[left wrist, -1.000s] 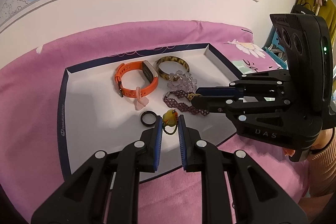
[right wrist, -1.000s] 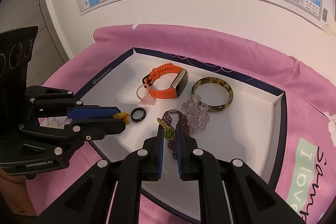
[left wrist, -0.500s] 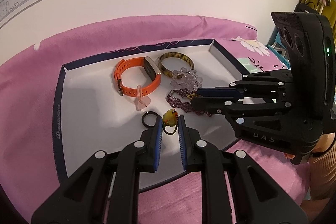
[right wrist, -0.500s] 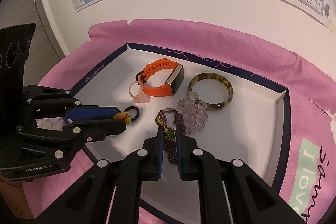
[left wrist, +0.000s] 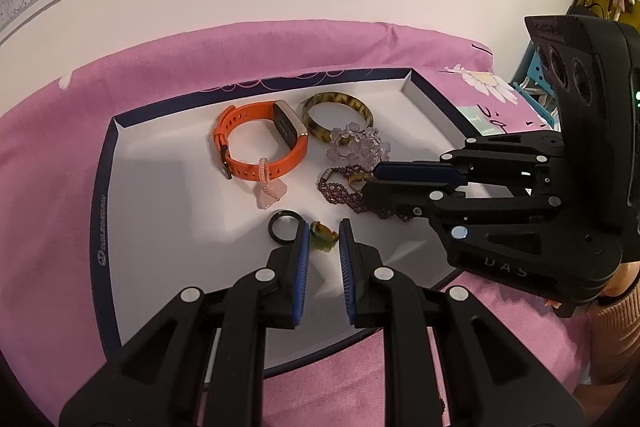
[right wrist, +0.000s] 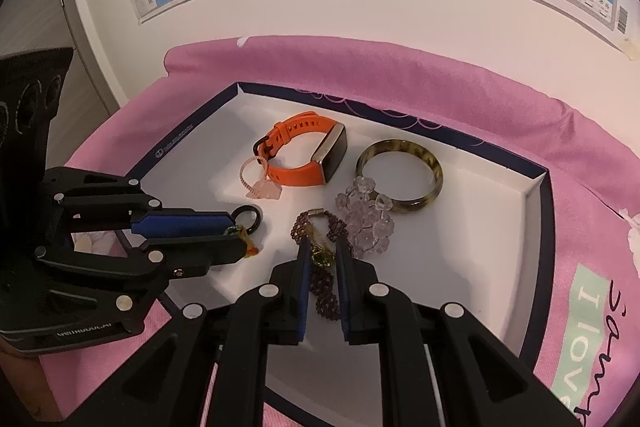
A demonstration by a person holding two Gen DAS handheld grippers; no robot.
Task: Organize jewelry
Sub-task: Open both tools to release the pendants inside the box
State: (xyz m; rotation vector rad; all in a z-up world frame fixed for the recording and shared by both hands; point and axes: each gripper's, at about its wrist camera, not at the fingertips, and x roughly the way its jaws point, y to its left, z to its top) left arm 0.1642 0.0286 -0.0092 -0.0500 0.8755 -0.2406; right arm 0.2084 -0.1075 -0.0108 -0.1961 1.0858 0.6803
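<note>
White tray (left wrist: 120, 211) on pink cloth (left wrist: 48, 163) holds watch (left wrist: 260, 143), bangle (left wrist: 337, 115), crystal bracelet (left wrist: 358, 147), black ring (left wrist: 283, 227); left gripper (left wrist: 324, 239) released around yellow charm (left wrist: 323, 235), right gripper (right wrist: 322, 255) parted astride purple bracelet (right wrist: 320, 283) lying in tray

- We see an orange smartwatch (left wrist: 260, 143) lying on its side at the back of the white tray (left wrist: 168, 211), strap buckled into a loop.
- A pink charm loop (left wrist: 269, 189) rests against its strap.
- A mottled brown bangle (left wrist: 337, 115) lies flat to its right, touching a clear bead bracelet (left wrist: 358, 147).
- A purple beaded bracelet (left wrist: 340, 187) with a gold-green charm lies in front of those beads.
- A black ring (left wrist: 284, 227) lies flat beside a yellow-green ring (left wrist: 323, 235).
</note>
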